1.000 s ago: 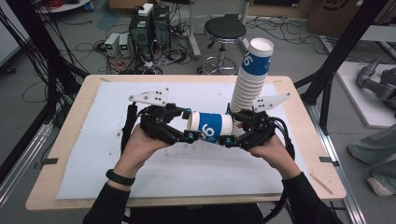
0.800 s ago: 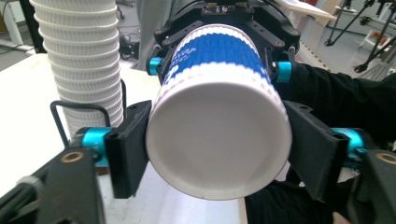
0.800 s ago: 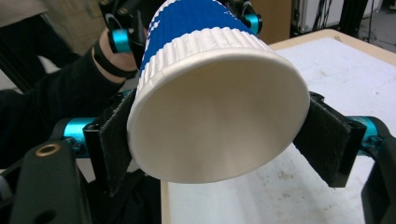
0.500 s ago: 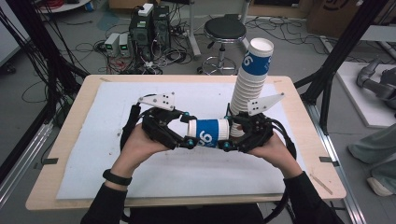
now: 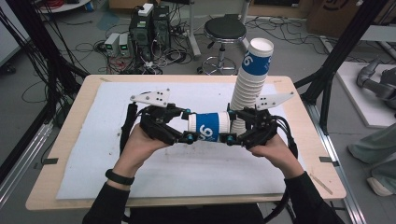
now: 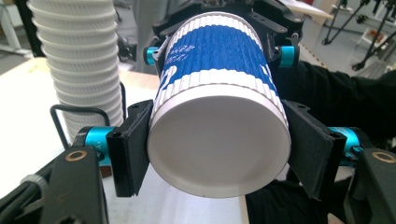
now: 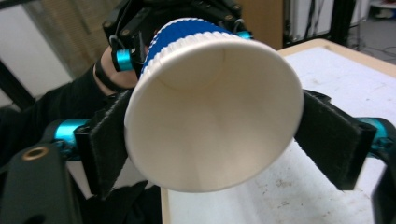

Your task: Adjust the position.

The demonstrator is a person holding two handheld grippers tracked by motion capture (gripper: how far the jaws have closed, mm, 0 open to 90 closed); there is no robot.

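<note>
Cup handover in mid-air: right gripper (image 5: 229,138) letting go, left gripper (image 5: 187,135) keeping hold.

The blue-and-white paper cup (image 5: 208,127) lies level between both hands above the desk (image 5: 70,140). The left gripper is clamped on its base end. The right gripper's jaws have just been opening; at the rim its right pad stands clear and the left looks at most to graze it. Judgement: the cup now hangs on the left alone. Room: the cup stack (image 5: 250,88) stands just behind the right gripper, so it should pull back sideways; the white mat (image 5: 196,177) in front lies free, desk edges well apart.
</note>
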